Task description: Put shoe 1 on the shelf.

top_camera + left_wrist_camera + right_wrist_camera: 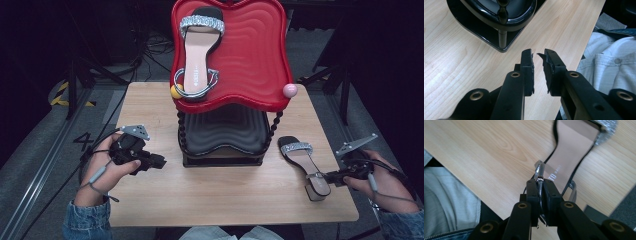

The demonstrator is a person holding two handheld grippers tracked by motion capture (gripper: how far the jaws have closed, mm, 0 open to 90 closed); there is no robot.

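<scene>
On the near right of the table (150,200): one sandal (304,165), flat on the wood, heel nearest the person, glitter band pointing away. Right gripper (541,185) clenched on its ankle strap (540,171), the thin strap pinched between the black jaws just behind the heel. Likely reason for that grip: the strap is the one slim, liftable part, so the sandal can be carried by it.

Right hand: low at the table's near right edge, gripper lying nearly level and pointing left toward the heel.

Centre, far side: two-tier stand, red tray (260,60) above, black tray (235,130) below. Matching sandal (197,52) already lies on the red tray, toe away, which suggests the near one is bound for the space beside it.

Near left: left gripper (156,161), jaws a small way apart and grasping nothing. Left hand rests on the wood, gripper level and pointing right toward the stand's base, apparently waiting clear of the work.

Minor items: yellow ball (176,91) and pink ball (290,90) at the red tray's near corners.
</scene>
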